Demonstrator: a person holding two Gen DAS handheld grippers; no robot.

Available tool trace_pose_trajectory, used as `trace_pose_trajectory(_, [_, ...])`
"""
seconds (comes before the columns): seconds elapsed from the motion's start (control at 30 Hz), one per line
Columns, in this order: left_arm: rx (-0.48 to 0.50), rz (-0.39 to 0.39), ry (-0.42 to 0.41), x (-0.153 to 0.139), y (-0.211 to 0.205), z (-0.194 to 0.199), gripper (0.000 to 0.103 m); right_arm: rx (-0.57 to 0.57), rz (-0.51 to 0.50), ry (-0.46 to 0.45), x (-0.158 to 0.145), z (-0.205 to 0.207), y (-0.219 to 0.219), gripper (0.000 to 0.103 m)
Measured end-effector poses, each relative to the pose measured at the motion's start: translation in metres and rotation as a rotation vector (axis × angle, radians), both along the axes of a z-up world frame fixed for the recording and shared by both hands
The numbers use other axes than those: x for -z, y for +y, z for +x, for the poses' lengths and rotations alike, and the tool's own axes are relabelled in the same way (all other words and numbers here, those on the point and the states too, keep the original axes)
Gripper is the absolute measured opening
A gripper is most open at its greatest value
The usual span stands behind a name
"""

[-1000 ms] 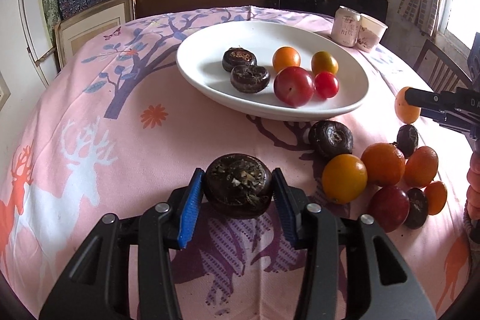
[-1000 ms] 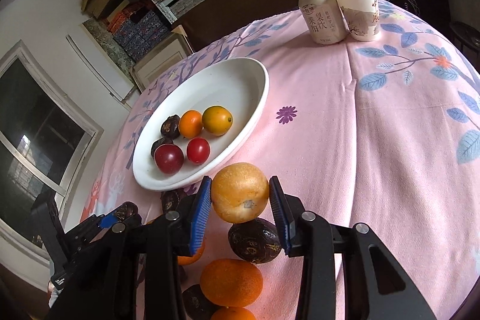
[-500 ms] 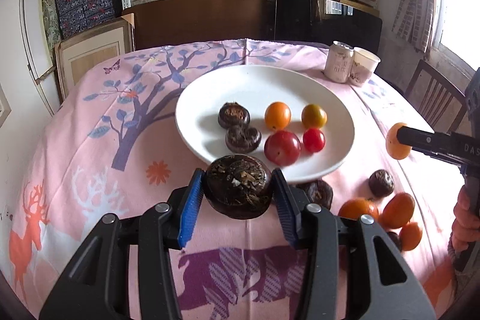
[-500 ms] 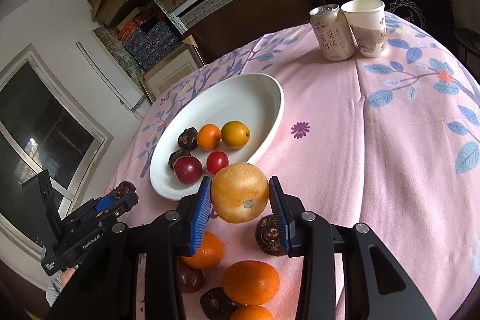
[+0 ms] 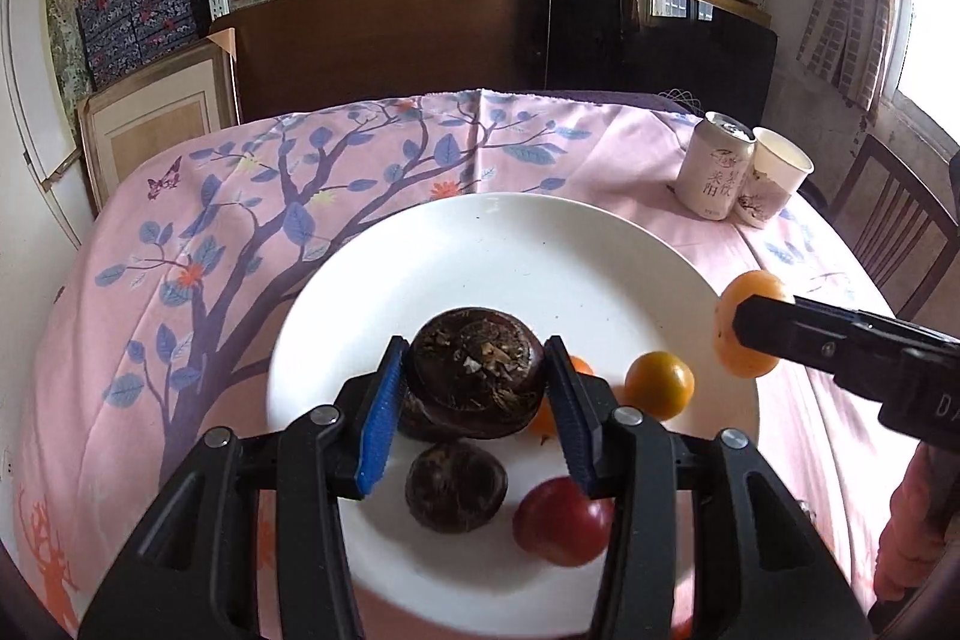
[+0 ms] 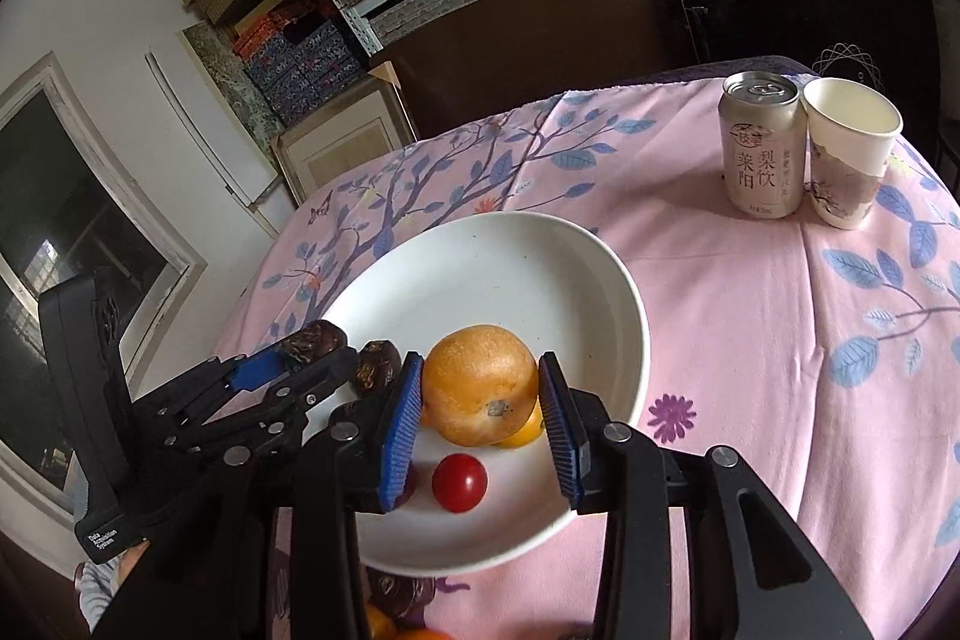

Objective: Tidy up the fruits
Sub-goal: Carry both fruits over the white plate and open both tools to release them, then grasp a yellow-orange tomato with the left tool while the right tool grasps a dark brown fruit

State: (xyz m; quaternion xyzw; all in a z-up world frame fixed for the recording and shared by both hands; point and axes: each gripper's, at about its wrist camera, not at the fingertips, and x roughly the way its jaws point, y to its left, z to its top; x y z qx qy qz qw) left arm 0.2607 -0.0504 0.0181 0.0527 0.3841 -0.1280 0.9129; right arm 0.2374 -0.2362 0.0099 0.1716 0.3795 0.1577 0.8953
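While the white plate [image 5: 600,274] holds tomatoes and dark fruits, the left gripper [image 5: 474,415] clamps a dark fruit [image 5: 474,376] above it, and the right gripper [image 6: 480,415] clamps an orange fruit [image 6: 480,382].

The left gripper [image 5: 474,403] clamps a dark water chestnut [image 5: 477,379] over the white plate [image 5: 510,256]. Below it lie another chestnut [image 5: 456,485] and a red fruit [image 5: 561,520]; to its right, the right gripper [image 5: 840,346] holds an orange fruit [image 5: 732,322].
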Motion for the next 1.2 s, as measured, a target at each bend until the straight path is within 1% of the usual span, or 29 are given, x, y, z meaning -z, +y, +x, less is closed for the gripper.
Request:
trace_pose_trajectory(0.07, [0.006,0.005,0.017,0.008,-0.008,0.013,0.045,0.008,-0.015,0.016,0.005,0.014,0.002,0.039])
trace_pose_trajectory(0.13, [0.002,0.003,0.026,0.014,-0.011,0.021,0.046,0.016,-0.001,0.041,0.012,0.025,0.0,0.045])
trace_pose_trajectory(0.17, [-0.003,-0.003,0.027,0.017,-0.01,0.022,0.052,0.019,0.019,0.051,0.015,0.028,-0.003,0.051])
trace_pose_trajectory(0.2, [-0.006,-0.009,0.03,0.019,-0.008,0.022,0.063,0.027,0.04,0.059,0.016,0.03,-0.008,0.057])
trace_pose_trajectory(0.23, [-0.009,-0.011,0.028,0.019,-0.005,0.021,0.066,0.033,0.048,0.062,0.017,0.03,-0.012,0.057])
trace_pose_trajectory(0.33, [-0.036,-0.011,0.01,0.013,0.006,0.015,0.068,0.053,0.049,0.048,0.012,0.025,-0.019,0.057])
trace_pose_trajectory(0.4, [-0.057,-0.02,-0.002,0.007,0.014,0.009,0.074,0.06,0.045,0.038,0.006,0.017,-0.021,0.058])
trace_pose_trajectory(0.43, [-0.069,-0.02,-0.01,0.004,0.017,0.003,0.077,0.06,0.039,0.032,0.003,0.012,-0.02,0.061])
trace_pose_trajectory(0.47, [-0.078,-0.017,-0.021,0.002,0.02,-0.003,0.083,0.061,0.031,0.021,0.0,0.005,-0.02,0.063])
trace_pose_trajectory(0.5, [-0.082,-0.016,-0.035,0.001,0.022,-0.012,0.085,0.066,0.019,0.008,-0.003,-0.003,-0.019,0.069])
trace_pose_trajectory(0.53, [-0.082,-0.017,-0.041,0.0,0.025,-0.02,0.085,0.07,0.007,-0.005,-0.005,-0.011,-0.02,0.073])
trace_pose_trajectory(0.6, [-0.084,-0.023,-0.039,0.002,0.031,-0.039,0.087,0.078,-0.008,-0.027,-0.007,-0.028,-0.021,0.074])
trace_pose_trajectory(0.67, [-0.09,-0.032,-0.039,0.005,0.037,-0.059,0.088,0.089,-0.014,-0.029,-0.003,-0.044,-0.025,0.074])
trace_pose_trajectory(0.73, [-0.103,-0.043,-0.038,0.008,0.043,-0.08,0.09,0.093,0.001,-0.022,0.006,-0.062,-0.033,0.075])
trace_pose_trajectory(0.8, [-0.109,-0.057,-0.039,0.011,0.048,-0.101,0.093,0.111,-0.005,-0.014,0.018,-0.08,-0.042,0.075])
trace_pose_trajectory(0.87, [-0.098,-0.055,-0.043,0.014,0.048,-0.121,0.093,0.138,-0.017,-0.004,0.029,-0.095,-0.053,0.075])
trace_pose_trajectory(0.93, [-0.08,-0.052,-0.054,0.016,0.044,-0.14,0.093,0.16,0.009,0.021,0.039,-0.108,-0.064,0.076])
trace_pose_trajectory(0.97, [-0.065,-0.052,-0.058,0.017,0.041,-0.148,0.093,0.17,0.039,0.028,0.041,-0.113,-0.07,0.077])
trace_pose_trajectory(1.0, [-0.052,-0.043,-0.061,0.019,0.037,-0.155,0.095,0.18,0.073,0.03,0.042,-0.117,-0.076,0.079])
trace_pose_trajectory(1.07, [-0.037,-0.003,-0.068,0.024,0.027,-0.164,0.095,0.201,0.122,0.029,0.045,-0.123,-0.085,0.08])
trace_pose_trajectory(1.13, [-0.015,0.034,-0.068,0.028,0.016,-0.168,0.095,0.213,0.141,0.031,0.045,-0.124,-0.089,0.08])
trace_pose_trajectory(1.2, [0.004,0.064,-0.068,0.032,0.008,-0.17,0.095,0.211,0.139,0.033,0.046,-0.123,-0.089,0.08])
